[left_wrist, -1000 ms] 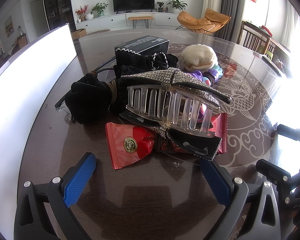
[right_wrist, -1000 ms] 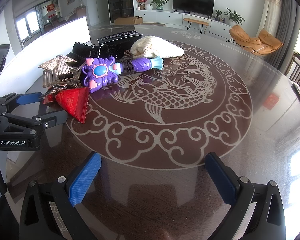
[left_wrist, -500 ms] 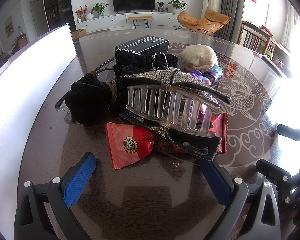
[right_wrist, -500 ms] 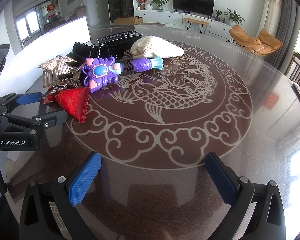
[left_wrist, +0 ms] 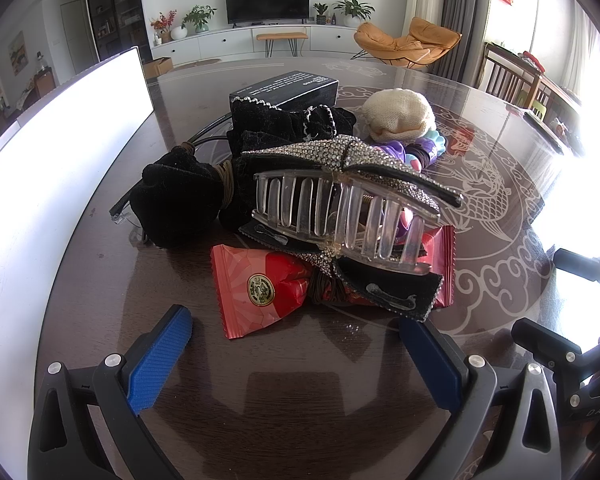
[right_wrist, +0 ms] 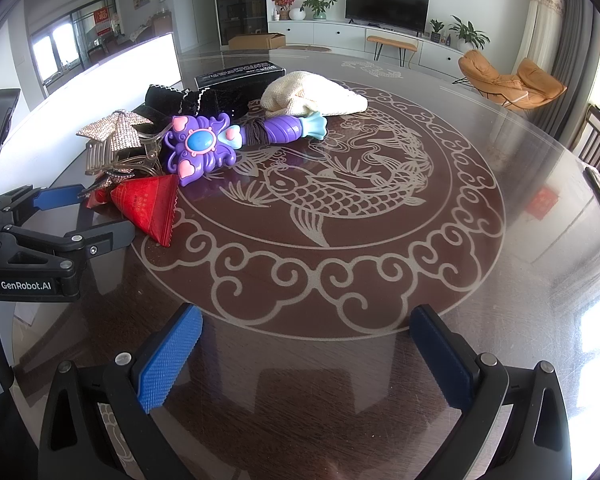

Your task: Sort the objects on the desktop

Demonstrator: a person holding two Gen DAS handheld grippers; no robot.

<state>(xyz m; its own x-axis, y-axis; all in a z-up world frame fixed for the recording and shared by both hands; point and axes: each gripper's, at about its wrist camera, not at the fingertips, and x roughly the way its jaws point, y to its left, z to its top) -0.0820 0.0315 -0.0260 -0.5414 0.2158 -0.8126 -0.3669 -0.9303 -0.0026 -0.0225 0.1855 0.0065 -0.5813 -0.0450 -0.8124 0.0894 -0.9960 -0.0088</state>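
Left hand-held gripper (left_wrist: 296,344) spread open, empty, nearer: clear hair claw (left_wrist: 340,216) lies just ahead atop the desk (left_wrist: 260,400) pile, long axis crosswise; right hand-held gripper (right_wrist: 306,344) open, well apart.

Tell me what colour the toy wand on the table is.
Mostly purple, with a blue centre gem, pink hearts and a light blue end; the toy wand shows best in the right wrist view.

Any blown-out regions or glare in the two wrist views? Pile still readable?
Left wrist: white panel at left and the window side at right are blown out; hair claw and red packet stay sharp. Right wrist: glare washes the glossy table at right; purple toy is clear. Fisheye bending in both.
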